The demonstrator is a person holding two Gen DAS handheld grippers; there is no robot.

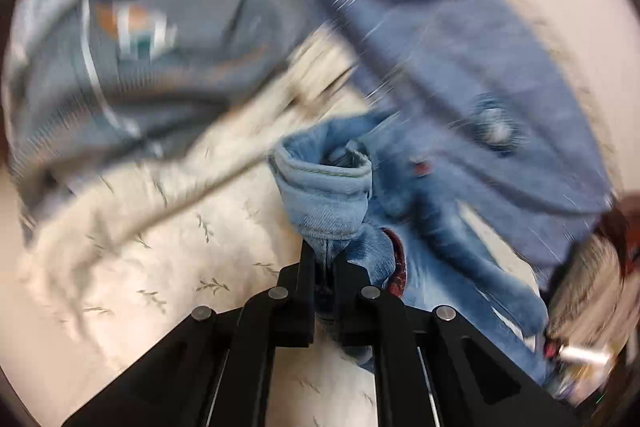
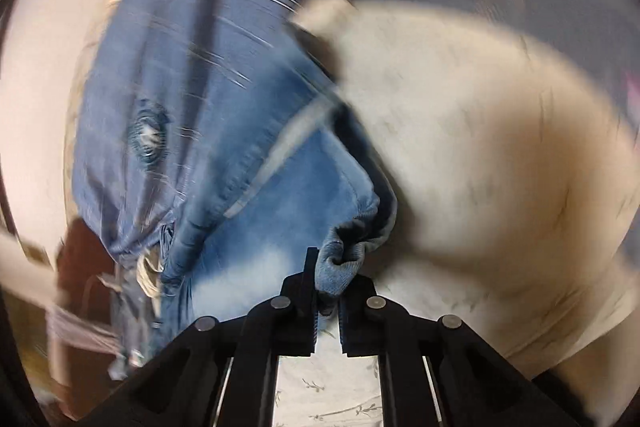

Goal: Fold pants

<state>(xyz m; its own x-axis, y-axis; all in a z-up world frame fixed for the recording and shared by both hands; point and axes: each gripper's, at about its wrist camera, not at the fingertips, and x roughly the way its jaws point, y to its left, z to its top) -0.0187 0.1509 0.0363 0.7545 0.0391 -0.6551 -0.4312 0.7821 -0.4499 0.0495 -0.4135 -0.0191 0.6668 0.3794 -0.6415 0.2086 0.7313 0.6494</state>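
covering the bed, a cream leaf-print sheet (image 1: 168,267); both grippers (image 1: 325,259) (image 2: 329,279) clamp the jeans (image 1: 332,195).

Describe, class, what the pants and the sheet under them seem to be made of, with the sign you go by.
Pants: seemingly denim, faded blue, matte; diagonal twill weave and a stitched hem show where the left gripper pinches them. Sheet: probably woven cotton or a blend, cream, matte, printed with small leafy sprigs; it wrinkles softly. Blur leaves the fibre open.
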